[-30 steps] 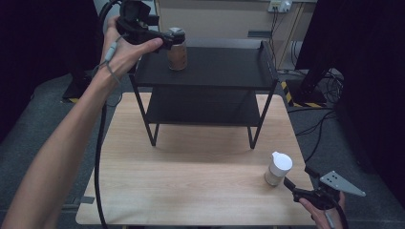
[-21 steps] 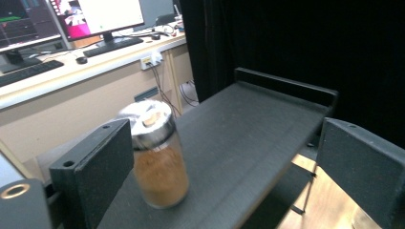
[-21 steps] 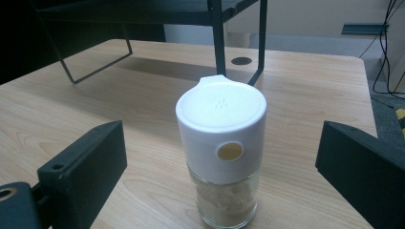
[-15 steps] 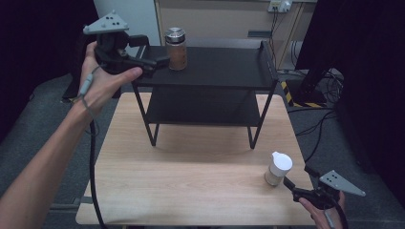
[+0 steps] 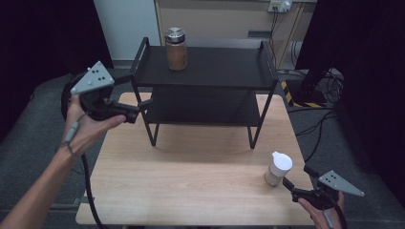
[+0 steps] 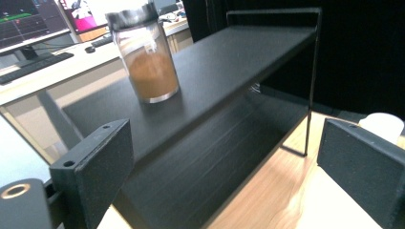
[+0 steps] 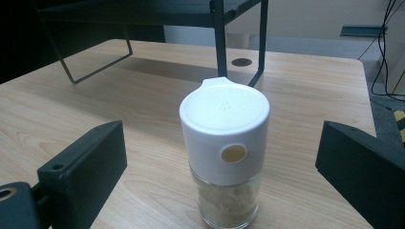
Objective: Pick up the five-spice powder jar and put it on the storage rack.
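The brown jar point(image 5: 175, 49) already stands at the shelf's point(image 5: 224, 71) back left corner. The white-capped shaker point(image 5: 278, 169) waits near the table's point(image 5: 191, 186) front right corner, ungrasped. Left gripper point(image 5: 138, 106) and right gripper point(image 5: 297, 183) both gape empty.

From my high view the worktop point(image 5: 191, 181) is evenly lit from above, while the surroundings left and right fall off into near black. The black shelf rack point(image 5: 210, 71) throws a soft shadow onto the wood beneath it. In my left gripper view the monitors behind are blown out bright, the brown jar point(image 6: 145, 57) is slightly soft, and the lower right wood smears with motion blur. My right gripper view is sharper: the white-capped shaker point(image 7: 224, 152) is crisp, with gentle sheen on its lid, and the near jaws look blurred.
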